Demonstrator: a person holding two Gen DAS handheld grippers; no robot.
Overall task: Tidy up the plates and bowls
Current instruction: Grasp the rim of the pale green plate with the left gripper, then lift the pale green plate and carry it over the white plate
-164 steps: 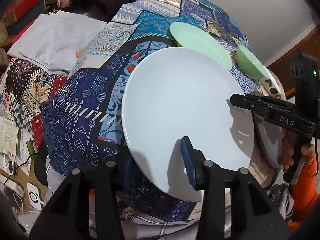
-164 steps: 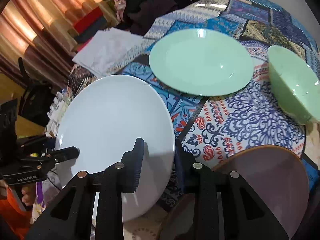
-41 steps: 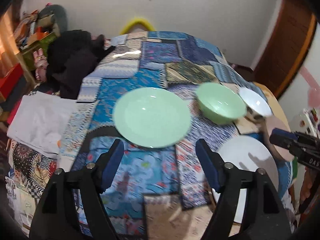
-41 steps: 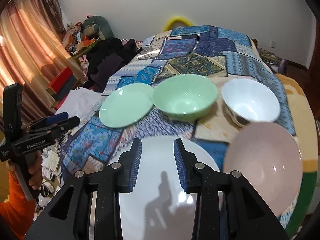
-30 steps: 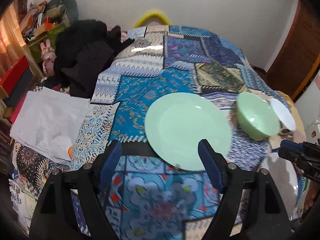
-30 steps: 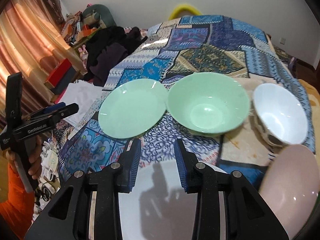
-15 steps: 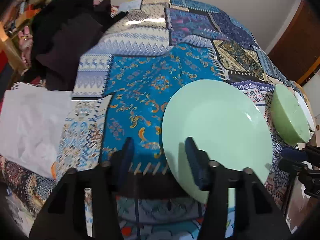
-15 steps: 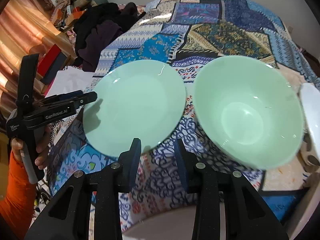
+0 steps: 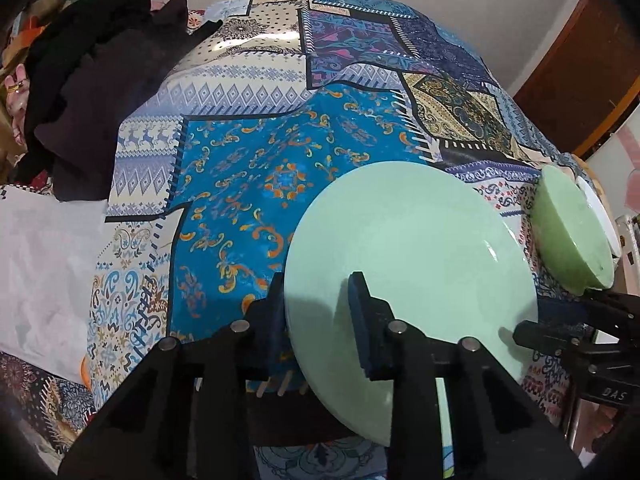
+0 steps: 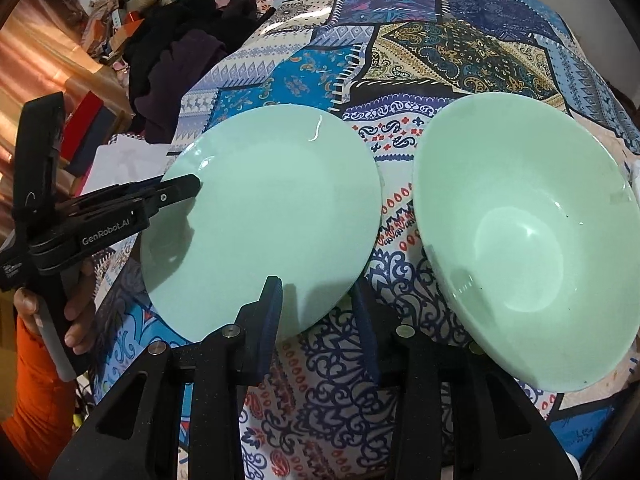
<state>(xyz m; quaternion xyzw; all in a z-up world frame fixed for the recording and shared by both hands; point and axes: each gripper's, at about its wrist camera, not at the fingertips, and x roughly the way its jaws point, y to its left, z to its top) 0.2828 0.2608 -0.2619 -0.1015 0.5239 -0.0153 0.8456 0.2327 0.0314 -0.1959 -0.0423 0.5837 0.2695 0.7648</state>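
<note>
Left tongs [image 9: 316, 320]: jaws partly open, straddling the near-left rim of the green plate [image 9: 408, 264]. One pad lies outside and below the rim, the other above the plate face. Whether the pads already press the rim cannot be told; no lift is evident.

Right tongs [image 10: 316, 316]: jaws partly open, empty. The left pad overlaps the plate's near edge in view; the right pad hangs over bare cloth. Contact cannot be confirmed.

Location: the plate lies flat on the cloth [image 9: 248, 168], directly ahead of both tongs. The green bowl [image 10: 524, 240] sits just right of the plate, ahead-right of the right tongs. A white bowl [image 9: 596, 208] shows behind the green bowl, at the far right of the left view.

Step in hand, as judged: taking the plate by opposite rims for transfer to a stack. Next move calls for closing both pairs fully on the rim, then raising it level. An uneven grip may tip it.

Materials: plate and bowl are glossy, smooth, hard, pale mint; the plate is shallow and round, the bowl deep with flared walls. Slip risk is likely. The cloth is patterned patchwork, matte and slightly wrinkled. Pads are dark blue and ribbed.
</note>
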